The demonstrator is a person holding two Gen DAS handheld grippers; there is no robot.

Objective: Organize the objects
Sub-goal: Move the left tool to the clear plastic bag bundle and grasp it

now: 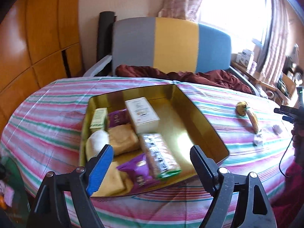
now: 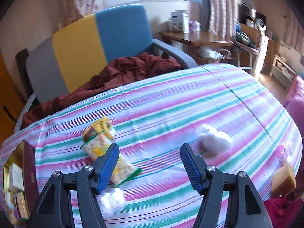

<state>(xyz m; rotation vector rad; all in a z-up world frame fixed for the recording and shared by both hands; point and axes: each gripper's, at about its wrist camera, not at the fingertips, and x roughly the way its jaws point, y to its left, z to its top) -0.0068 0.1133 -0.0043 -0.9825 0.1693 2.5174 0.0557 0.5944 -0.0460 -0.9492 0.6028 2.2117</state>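
Your left claw (image 1: 152, 163) hangs with jaws apart and empty over the gold-lined rectangular box (image 1: 201, 114), where packets already lie side by side, likely packed to save room. Your right claw (image 2: 149, 163), also apart and holding nothing, hovers above the striped cloth-covered desk (image 2: 190, 98), beside the clear snack packet (image 2: 106, 153) and white fluffy wad (image 2: 214, 138) awaiting boxing.

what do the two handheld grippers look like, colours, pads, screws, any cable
The left gripper has black plastic scissor-style arms with round silver pivot screws; one ridged pad is blue, the other looks black. The right gripper has the same black frame and silver screws, with ridged blue pads on both fingers. In the left wrist view, a thin black cable hangs beside the right gripper at the frame's edge.
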